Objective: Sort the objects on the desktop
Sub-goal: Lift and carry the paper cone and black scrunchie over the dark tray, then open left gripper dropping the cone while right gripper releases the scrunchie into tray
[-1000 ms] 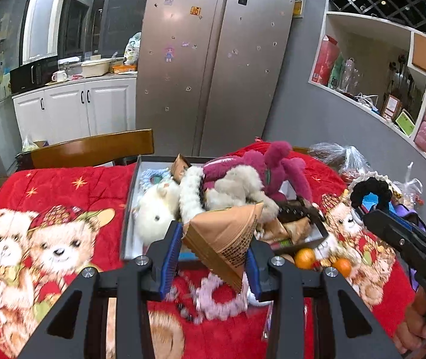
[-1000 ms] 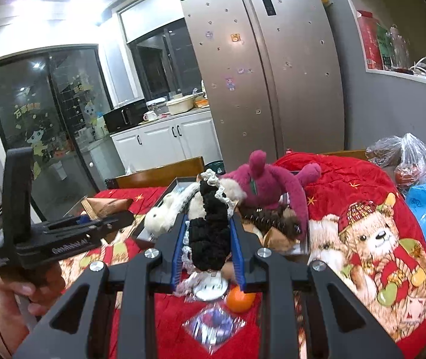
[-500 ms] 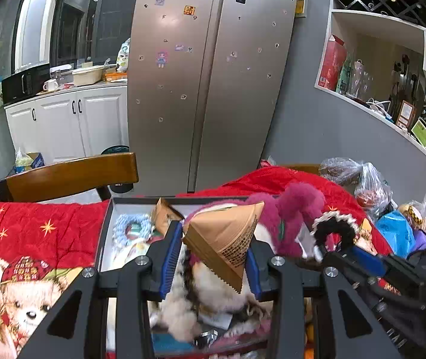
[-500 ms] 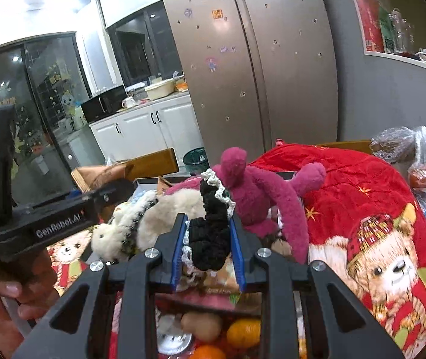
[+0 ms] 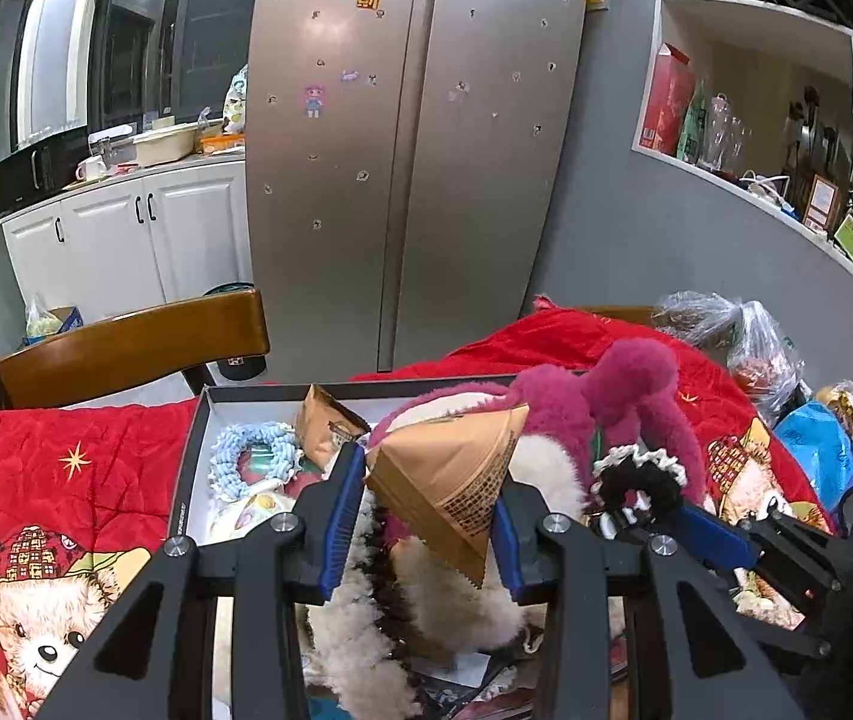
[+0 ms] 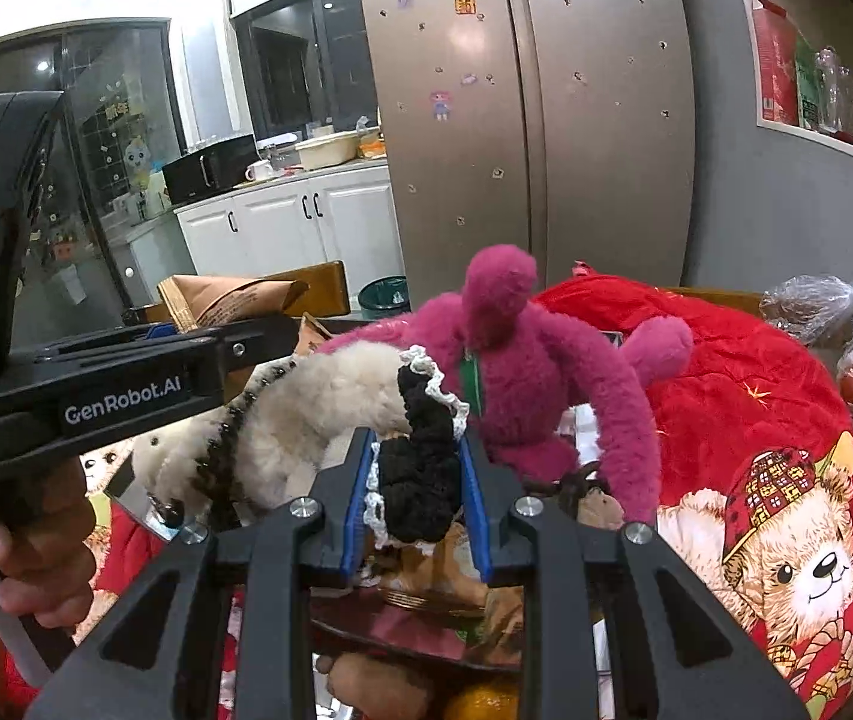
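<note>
The tall steel two-door refrigerator stood behind everything, and I place the rest by it. In front of it, lower in both views, lay the red quilted cloth printed with cartoon bears, spread over the table. On that cloth, straight below the refrigerator's doors, sat the shallow dark-rimmed box with a white inside. A brown wooden chair back stood between the box and the white cabinets to the refrigerator's left.

Inside the box, a magenta long-armed plush toy sat upright with its head in front of the refrigerator's lower door, and a cream fluffy plush animal lay just beside it on the left, touching it. A pale blue knitted ring rested at the box's far left end.

My left claw was clenched on a tan paper packet shaped like a pyramid, which I held above the plush toys in the box, below the refrigerator's centre seam. My right claw was clamped on a black fuzzy scrunchie edged with white lace, held over the box's near side, in front of the two plush toys. In the right view, my left hand gripped the other tool's handle, far left of the refrigerator.
</note>
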A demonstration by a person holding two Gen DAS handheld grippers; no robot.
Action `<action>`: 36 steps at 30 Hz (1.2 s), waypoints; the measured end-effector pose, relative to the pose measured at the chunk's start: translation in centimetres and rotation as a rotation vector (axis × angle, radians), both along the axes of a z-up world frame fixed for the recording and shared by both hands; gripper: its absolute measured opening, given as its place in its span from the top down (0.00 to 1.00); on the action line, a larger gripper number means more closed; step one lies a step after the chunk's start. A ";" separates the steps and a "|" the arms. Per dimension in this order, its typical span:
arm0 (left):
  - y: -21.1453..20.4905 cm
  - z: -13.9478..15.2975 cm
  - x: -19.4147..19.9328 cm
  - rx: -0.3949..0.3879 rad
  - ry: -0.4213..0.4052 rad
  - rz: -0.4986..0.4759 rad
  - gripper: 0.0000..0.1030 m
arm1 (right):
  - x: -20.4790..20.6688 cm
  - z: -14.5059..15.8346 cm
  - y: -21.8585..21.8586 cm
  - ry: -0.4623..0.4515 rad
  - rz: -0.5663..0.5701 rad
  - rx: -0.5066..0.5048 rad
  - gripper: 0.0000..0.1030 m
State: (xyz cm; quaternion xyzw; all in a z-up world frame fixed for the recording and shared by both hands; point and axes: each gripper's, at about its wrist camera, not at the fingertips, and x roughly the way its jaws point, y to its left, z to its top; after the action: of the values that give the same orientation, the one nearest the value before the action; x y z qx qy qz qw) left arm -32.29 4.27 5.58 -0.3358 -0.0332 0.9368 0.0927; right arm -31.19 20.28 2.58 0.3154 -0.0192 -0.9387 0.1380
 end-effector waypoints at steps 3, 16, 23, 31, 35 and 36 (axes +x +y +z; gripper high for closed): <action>0.0 -0.4 -0.2 0.009 -0.019 -0.005 0.62 | -0.3 -0.1 0.3 -0.009 -0.004 -0.022 0.73; 0.1 -1.0 -0.4 -0.010 -0.031 -0.004 0.62 | -0.6 -0.2 1.0 -0.002 -0.009 -0.028 0.73; -0.2 -1.1 -0.6 -0.003 -0.045 0.014 0.57 | -0.5 0.0 1.2 0.002 -0.008 -0.027 0.72; 0.0 -0.8 -0.3 -0.019 -0.035 0.015 0.46 | 0.1 0.8 1.6 0.055 -0.043 -0.041 0.37; -0.2 -0.5 -0.1 -0.042 -0.037 0.073 0.03 | 0.6 1.9 1.8 0.083 -0.042 -0.069 0.24; -0.2 -0.2 0.1 -0.053 -0.018 0.081 0.00 | 0.8 2.2 2.0 0.093 -0.048 -0.074 0.23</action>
State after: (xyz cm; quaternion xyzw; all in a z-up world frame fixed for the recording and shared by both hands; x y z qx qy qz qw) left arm -32.17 4.08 5.33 -0.3448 -0.0225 0.9373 0.0455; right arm -30.41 22.29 4.78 0.2656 -0.0550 -0.9540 0.1278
